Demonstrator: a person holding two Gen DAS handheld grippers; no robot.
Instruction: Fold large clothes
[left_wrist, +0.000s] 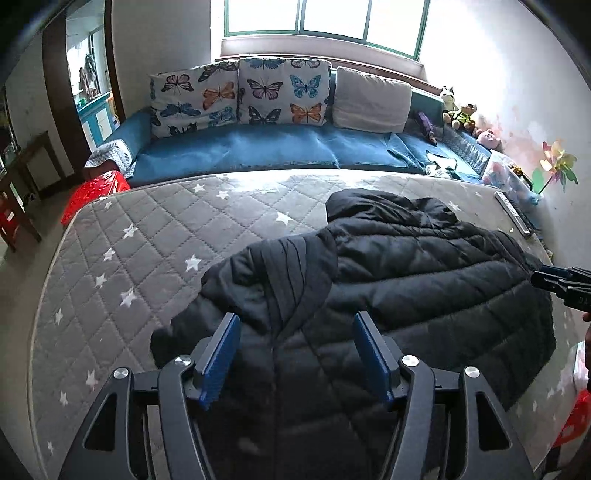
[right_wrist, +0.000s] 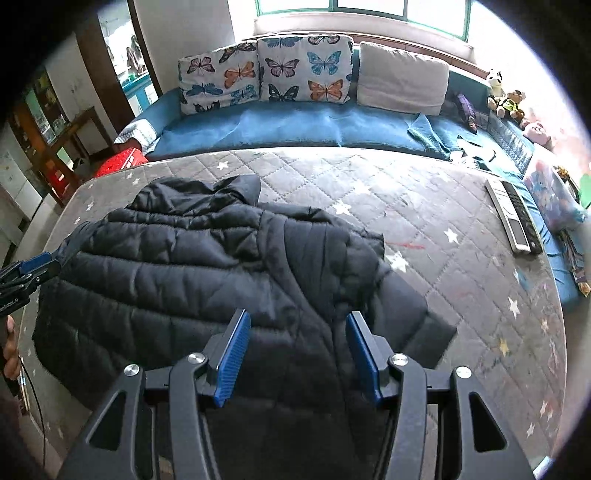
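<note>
A black quilted puffer jacket (left_wrist: 388, 280) lies spread on the grey star-print mattress (left_wrist: 140, 236), hood toward the sofa, one sleeve folded across its front. My left gripper (left_wrist: 295, 325) is open and empty, hovering over the jacket's near part. My right gripper (right_wrist: 295, 325) is open and empty too, over the jacket (right_wrist: 207, 266) on the mattress (right_wrist: 424, 206). Each gripper shows in the other's view at the jacket's edge: the right one (left_wrist: 554, 282) at the far right, the left one (right_wrist: 37, 267) at the far left.
A blue sofa (left_wrist: 280, 147) with butterfly cushions (left_wrist: 284, 92) runs behind the mattress. Two remote controls (right_wrist: 515, 218) lie at the mattress's right edge. Red plastic stools (left_wrist: 96, 192) stand at the left. Soft toys (left_wrist: 458, 110) line the right wall.
</note>
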